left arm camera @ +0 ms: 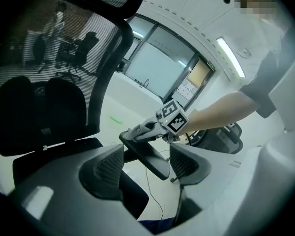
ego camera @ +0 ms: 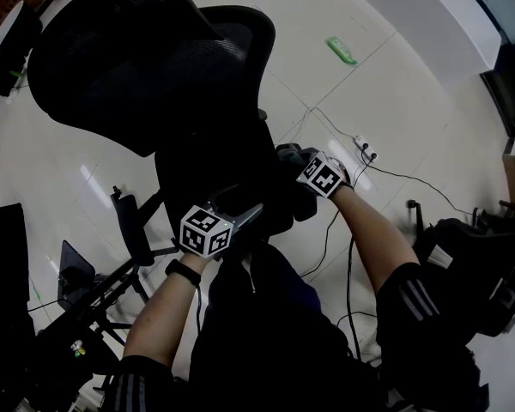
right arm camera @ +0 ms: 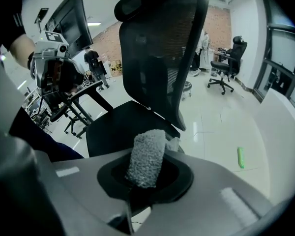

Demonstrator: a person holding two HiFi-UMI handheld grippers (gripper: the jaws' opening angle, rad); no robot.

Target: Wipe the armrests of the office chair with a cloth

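Head view looks steeply down on the black office chair [ego camera: 146, 67], its mesh back filling the upper left of my picture and its seat running down towards the dark-clothed lap below. Both bare forearms reach in from the bottom, the left forearm [ego camera: 163, 307] with a dark band at the wrist. The right forearm [ego camera: 378, 230] angles up to the chair's right side. My left gripper [left arm camera: 148, 165] hangs by the front of the seat with its jaws spread wide and nothing clamped. In the left gripper view the right armrest [left arm camera: 137, 144] shows through the gap between them, though I cannot tell whether it lies between the pads or further off. My right gripper [right arm camera: 146, 173] is clenched on the cloth [right arm camera: 147, 154], a grey, nubby fold that stands up out of the closed jaws. From the left gripper view that cloth rests against the far end of the armrest pad. Past the chair, on the pale tiled floor, a white power strip [ego camera: 366, 150] lies with dark cables trailing from it. A small green object [ego camera: 342, 50] lies well apart from it, nearer the wall.
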